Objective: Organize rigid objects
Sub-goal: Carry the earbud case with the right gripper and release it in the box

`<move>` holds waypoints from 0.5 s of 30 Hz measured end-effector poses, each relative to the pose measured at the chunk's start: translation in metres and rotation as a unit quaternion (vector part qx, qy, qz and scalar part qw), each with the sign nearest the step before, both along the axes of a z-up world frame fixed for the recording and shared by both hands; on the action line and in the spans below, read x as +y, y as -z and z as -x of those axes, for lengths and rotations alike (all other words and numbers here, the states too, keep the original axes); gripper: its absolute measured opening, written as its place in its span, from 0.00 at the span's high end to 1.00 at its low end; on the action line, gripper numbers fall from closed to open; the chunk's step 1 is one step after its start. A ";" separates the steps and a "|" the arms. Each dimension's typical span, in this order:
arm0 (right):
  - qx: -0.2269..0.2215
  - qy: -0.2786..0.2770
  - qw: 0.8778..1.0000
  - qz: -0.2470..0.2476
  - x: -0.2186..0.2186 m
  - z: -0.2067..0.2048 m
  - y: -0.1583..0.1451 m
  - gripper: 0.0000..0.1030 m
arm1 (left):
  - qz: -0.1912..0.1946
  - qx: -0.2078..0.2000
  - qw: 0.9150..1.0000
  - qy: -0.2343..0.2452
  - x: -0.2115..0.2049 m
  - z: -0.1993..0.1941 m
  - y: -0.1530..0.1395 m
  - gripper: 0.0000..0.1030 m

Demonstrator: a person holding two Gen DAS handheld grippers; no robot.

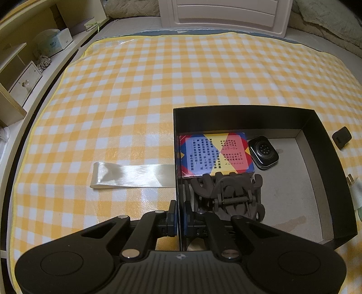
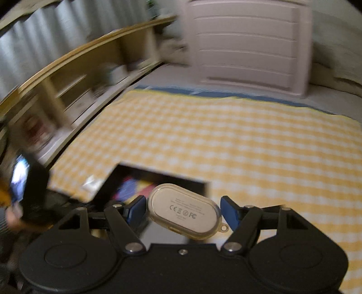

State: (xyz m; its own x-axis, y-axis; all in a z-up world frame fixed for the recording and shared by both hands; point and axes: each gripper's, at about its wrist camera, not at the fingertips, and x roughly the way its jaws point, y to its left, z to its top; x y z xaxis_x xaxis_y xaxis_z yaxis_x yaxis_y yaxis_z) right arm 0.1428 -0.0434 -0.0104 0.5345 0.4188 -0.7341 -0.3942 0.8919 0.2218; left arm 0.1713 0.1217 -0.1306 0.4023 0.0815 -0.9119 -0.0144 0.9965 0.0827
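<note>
A black open box (image 1: 316, 140) lies on the yellow checked cloth. In it are a colourful card box (image 1: 215, 156), a black smartwatch (image 1: 263, 152) and a dark hair claw clip (image 1: 228, 196). My left gripper (image 1: 179, 218) is shut on the box's left wall, one finger inside and one outside. In the blurred right wrist view, my right gripper (image 2: 183, 211) is shut on a white earbud case (image 2: 183, 211) in a clear cover. It holds the case in the air, above the near side of the black box (image 2: 163, 178).
A shiny cream ribbon (image 1: 131, 175) lies left of the box. A small black block (image 1: 341, 136) and a white plug (image 1: 356, 190) lie to its right. Shelves (image 1: 27, 67) stand along the left, a white headboard (image 1: 226, 13) at the back. A person's hand (image 2: 11, 217) shows at far left.
</note>
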 end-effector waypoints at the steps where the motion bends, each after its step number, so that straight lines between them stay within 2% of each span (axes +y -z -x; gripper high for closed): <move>1: 0.011 -0.012 1.000 0.002 0.011 0.001 0.003 0.29 | 0.000 0.000 1.000 0.000 -0.002 0.000 0.000 0.95; 7: 0.036 -0.042 0.997 0.053 0.058 0.005 0.027 0.29 | 0.006 -0.004 1.000 -0.001 0.001 0.002 -0.002 0.95; 15: 0.086 -0.050 0.990 0.105 0.083 0.002 0.060 0.29 | 0.008 -0.005 1.000 0.000 0.005 0.003 -0.004 0.95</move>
